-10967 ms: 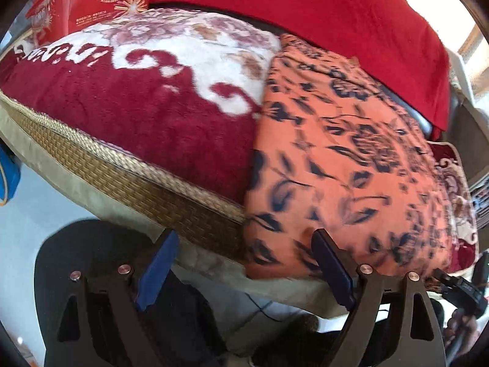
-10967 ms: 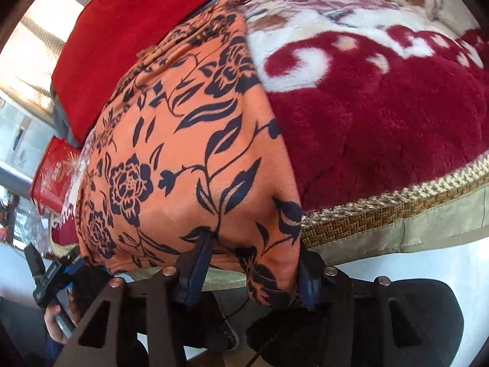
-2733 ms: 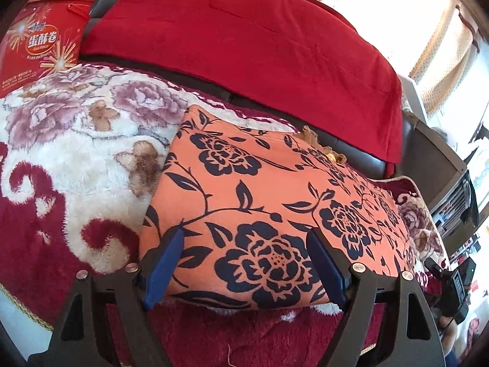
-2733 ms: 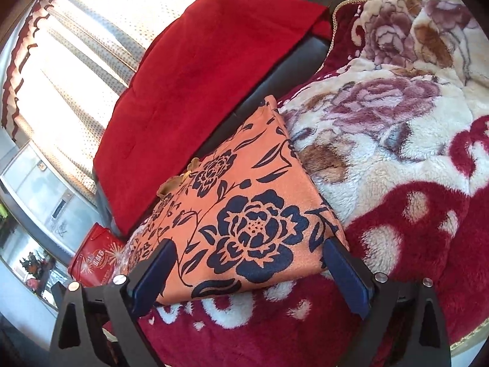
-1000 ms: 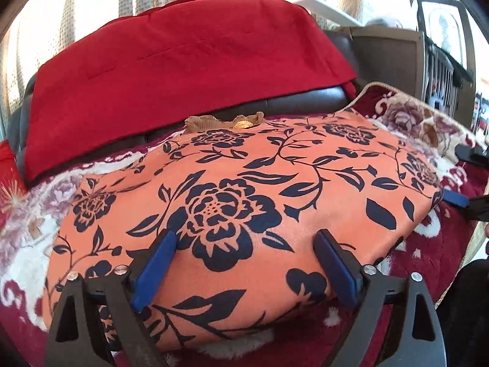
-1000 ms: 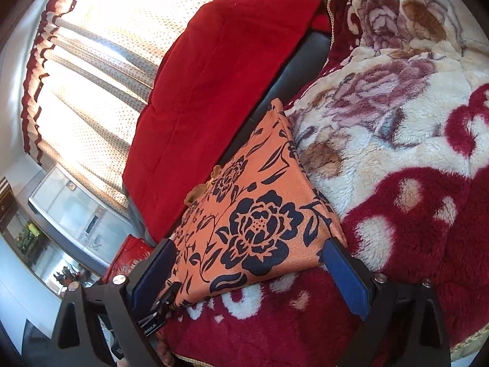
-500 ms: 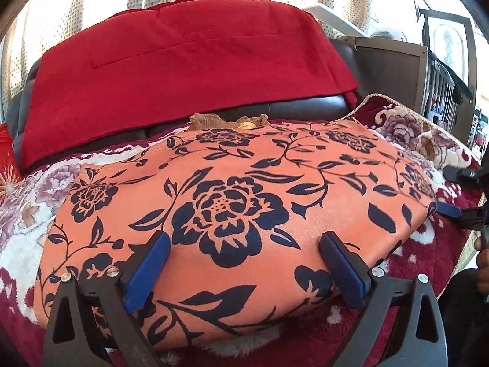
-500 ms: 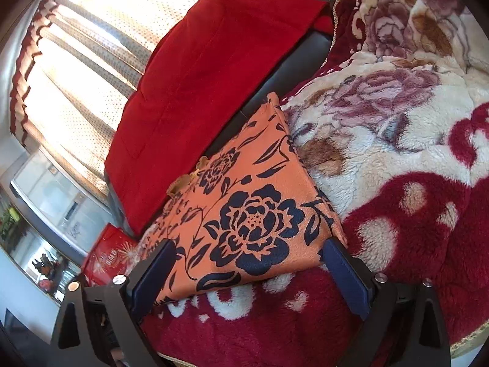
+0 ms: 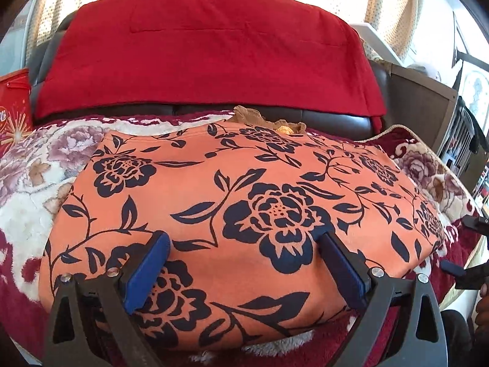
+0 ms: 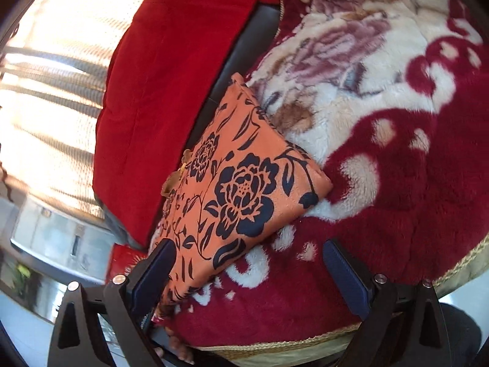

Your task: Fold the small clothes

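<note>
On the blanket, the garment is lying folded into a flat orange rectangle printed with dark flowers and leaves. A bit of tan lace is peeking out at its far edge, next to the dark sofa back. In the right wrist view the garment is sitting near the blanket's front edge, one corner pointing toward the cream and plum roses of the pile.

The left gripper is hovering over the garment's near half with its jaws spread wide, blue pads on either side of a big printed flower, holding nothing. Whether the pads are touching the cloth is not clear. The right gripper is likewise standing wide open and empty, its left finger over the garment's near edge and its right finger over bare red blanket.

A red cloth is draping over the sofa back behind the garment, with pale curtains glowing beyond it. A red tin is standing at the far left. A hand is showing under the right gripper's left finger.
</note>
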`<state>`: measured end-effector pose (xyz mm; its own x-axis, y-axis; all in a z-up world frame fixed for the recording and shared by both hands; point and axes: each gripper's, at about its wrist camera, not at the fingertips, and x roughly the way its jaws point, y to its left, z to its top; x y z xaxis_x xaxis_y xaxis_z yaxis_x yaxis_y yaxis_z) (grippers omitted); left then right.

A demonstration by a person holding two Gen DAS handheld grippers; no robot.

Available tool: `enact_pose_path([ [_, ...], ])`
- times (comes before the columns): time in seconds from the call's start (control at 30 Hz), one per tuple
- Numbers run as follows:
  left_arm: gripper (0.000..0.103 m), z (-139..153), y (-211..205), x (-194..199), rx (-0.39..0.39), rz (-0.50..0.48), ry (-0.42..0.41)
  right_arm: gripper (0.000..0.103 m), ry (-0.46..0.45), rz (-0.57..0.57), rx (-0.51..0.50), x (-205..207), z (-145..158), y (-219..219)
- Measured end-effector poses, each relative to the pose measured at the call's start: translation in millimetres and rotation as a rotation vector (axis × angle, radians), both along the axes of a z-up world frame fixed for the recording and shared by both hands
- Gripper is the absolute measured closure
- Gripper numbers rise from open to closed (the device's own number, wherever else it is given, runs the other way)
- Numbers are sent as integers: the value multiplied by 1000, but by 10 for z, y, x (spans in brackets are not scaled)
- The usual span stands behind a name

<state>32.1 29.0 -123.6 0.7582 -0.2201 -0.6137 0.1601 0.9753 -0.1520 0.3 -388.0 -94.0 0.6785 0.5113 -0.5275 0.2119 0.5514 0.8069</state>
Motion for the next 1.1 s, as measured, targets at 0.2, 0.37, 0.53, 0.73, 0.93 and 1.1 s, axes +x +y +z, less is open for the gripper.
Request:
enact_pose_path([
  [0.2, 5, -25, -42, 12, 23, 0, -7, 4, 20, -21, 27, 125, -32, -48],
  [0.37, 4, -34, -57, 15, 26, 5, -15, 27, 54, -23, -56, 241, 40, -32],
  [0.53, 4, -36, -68, 26, 29, 7, -18, 88, 74, 5, -283, 307, 227, 130],
  [0.73, 4, -42, -71, 32, 30, 6, -16, 61, 128, -32, -333, 240, 160, 110],
  [0.93, 3, -42, -62, 50, 26, 7, -9, 20, 56, -107, -296, 184, 361, -131],
  [1.1, 1, -48, -94, 62, 29, 11, -7, 20, 10, -57, -328, 586, 567, -200],
])
